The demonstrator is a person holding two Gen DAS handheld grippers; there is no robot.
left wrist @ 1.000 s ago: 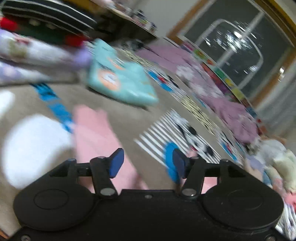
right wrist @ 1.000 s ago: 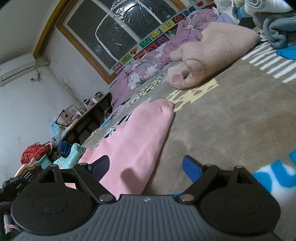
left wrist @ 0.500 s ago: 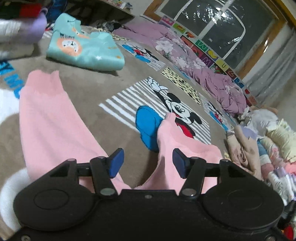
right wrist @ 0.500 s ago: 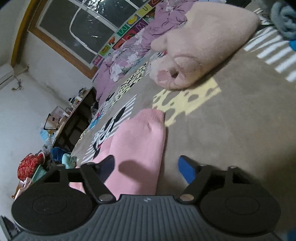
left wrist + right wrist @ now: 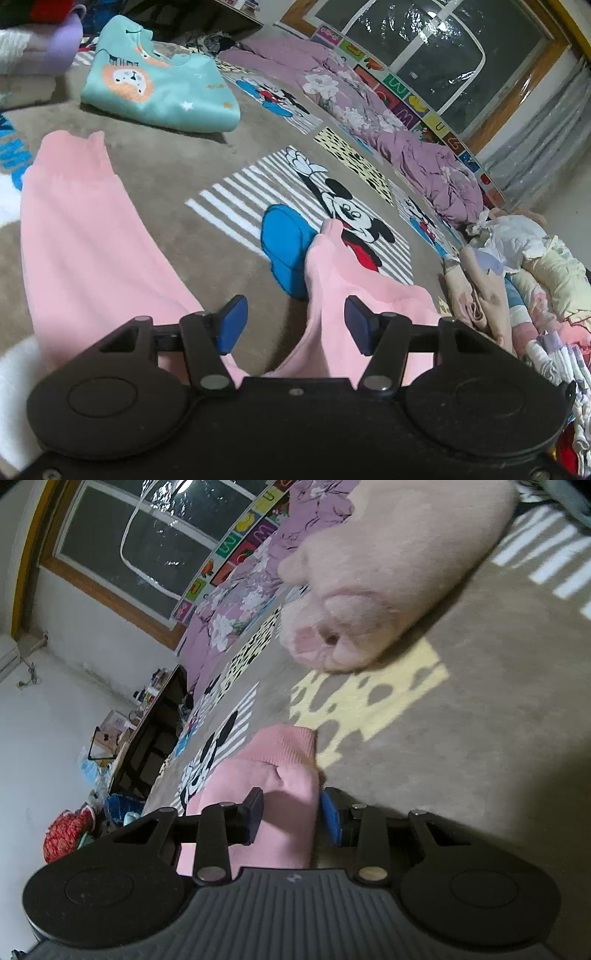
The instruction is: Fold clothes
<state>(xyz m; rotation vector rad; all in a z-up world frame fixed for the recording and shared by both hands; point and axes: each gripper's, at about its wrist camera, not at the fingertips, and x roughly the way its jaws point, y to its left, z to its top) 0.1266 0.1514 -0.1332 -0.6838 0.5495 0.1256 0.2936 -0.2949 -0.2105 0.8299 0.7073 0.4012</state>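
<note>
On the carpet (image 5: 155,177), right gripper (image 5: 291,818) closing around pink trousers (image 5: 284,775); left gripper (image 5: 291,325) half-open, ungripped; teal sweater (image 5: 162,96) beyond.

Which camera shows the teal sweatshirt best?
The left wrist view: the folded teal sweatshirt lies whole on the carpet, its lion print clear. The right wrist view shows none of it that I can tell.

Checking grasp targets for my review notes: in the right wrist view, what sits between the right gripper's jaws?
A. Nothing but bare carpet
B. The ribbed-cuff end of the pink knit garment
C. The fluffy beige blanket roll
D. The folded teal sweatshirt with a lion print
B: the right gripper has its jaws closing around the pink knit garment just behind its ribbed cuff, while the fluffy beige blanket roll lies well beyond.
</note>
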